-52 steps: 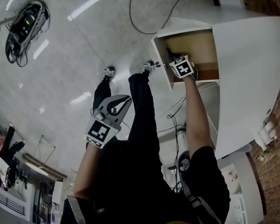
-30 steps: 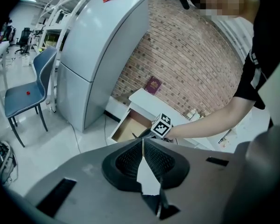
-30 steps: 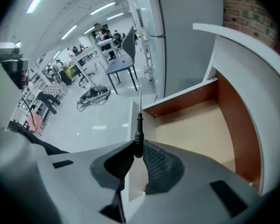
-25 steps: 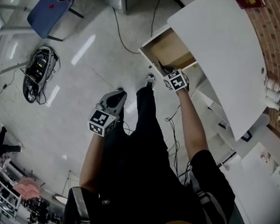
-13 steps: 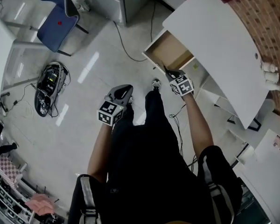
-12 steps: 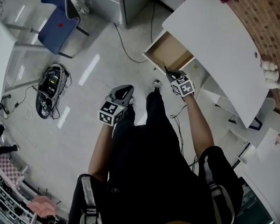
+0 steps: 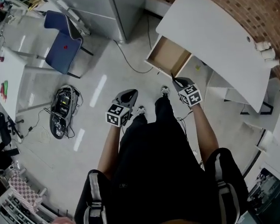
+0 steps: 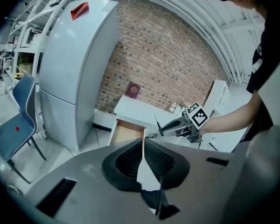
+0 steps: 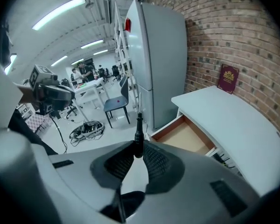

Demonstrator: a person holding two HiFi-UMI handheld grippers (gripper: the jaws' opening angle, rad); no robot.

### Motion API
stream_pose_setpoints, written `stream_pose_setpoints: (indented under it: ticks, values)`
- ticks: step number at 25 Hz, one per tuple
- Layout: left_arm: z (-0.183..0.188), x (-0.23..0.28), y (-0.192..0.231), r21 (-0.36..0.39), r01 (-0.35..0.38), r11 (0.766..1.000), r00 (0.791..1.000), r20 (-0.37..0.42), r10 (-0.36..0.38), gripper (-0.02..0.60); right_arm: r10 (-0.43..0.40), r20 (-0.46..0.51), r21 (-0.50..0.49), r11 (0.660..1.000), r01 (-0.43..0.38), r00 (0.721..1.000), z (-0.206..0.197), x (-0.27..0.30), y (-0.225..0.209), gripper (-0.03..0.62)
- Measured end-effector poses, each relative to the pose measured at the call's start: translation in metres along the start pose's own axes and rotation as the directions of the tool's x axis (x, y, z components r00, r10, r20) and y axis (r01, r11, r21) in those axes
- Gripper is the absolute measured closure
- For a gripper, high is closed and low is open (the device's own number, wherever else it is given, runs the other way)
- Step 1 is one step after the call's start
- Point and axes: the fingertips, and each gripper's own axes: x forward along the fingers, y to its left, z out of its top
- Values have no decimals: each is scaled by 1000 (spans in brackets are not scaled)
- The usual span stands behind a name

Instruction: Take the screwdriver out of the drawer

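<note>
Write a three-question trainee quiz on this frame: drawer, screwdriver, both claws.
1. True or false: the drawer is pushed shut.
2. Fill in: the jaws of the left claw are ____, with nothing between them.
3. What holds the screwdriver?
A) the left claw
B) the right claw
C) neither claw

Key:
1. False; it stands open.
2. Together.
3. B; the shaft sticks out past the jaw tips.

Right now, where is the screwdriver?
In the right gripper view, the screwdriver sticks up from the shut right gripper, clear of the open drawer.
</note>
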Motion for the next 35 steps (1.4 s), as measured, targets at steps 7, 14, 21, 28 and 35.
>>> stream_pose_setpoints:
  ticks: [7, 14, 21, 28, 35]
  values:
    - [-8, -11, -24, 50, 59, 997, 998, -5, -59, 558, 32, 181, -6, 999, -32, 983, 5, -47, 58, 480]
    - [-8, -22, -43, 104, 95, 990, 995, 7, -96, 558, -28, 317, 42, 999, 15, 948, 8, -82, 89, 479]
    - [-14, -34, -59, 139, 147, 979, 989, -14, -147, 558, -51, 356, 40, 998, 40, 933, -1, -100, 129, 480]
    - [-18, -38, -68, 143, 173, 974, 985, -8, -174, 558, -65, 356, 56, 997, 48, 932, -15, -107, 148, 480]
    - [-15, -33, -76, 137, 188, 973, 982, 5, -191, 558, -84, 351, 51, 996, 70, 933, -20, -120, 145, 479]
